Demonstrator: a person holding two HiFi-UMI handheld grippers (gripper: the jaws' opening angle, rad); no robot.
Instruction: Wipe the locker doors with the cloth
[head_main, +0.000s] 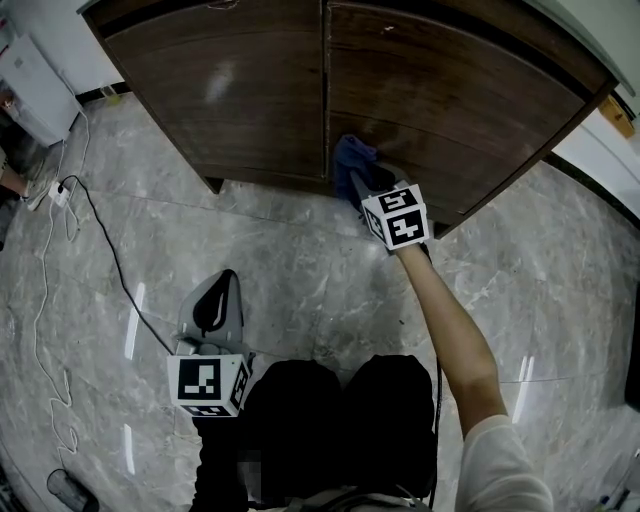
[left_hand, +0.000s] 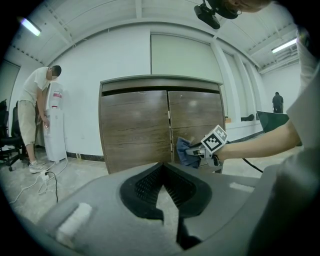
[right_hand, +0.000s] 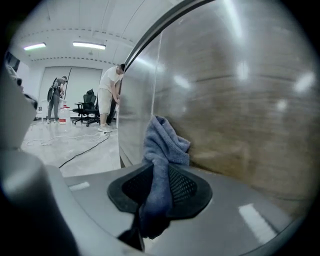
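My right tongs (right_hand: 159, 186) clench the blue cloth (right_hand: 165, 142) against the right locker door (head_main: 450, 100), low by the seam. I judge this mid-wipe; next needs steady pressure across the panel. My left tongs (left_hand: 163, 186) are closed and empty.

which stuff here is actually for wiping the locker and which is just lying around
For the job: cloth, locker doors, right gripper clamped on the cloth at the doors.

Just lying about: white cable, black cable, power strip, water dispenser, office chair. The left gripper is shut and holds nothing.
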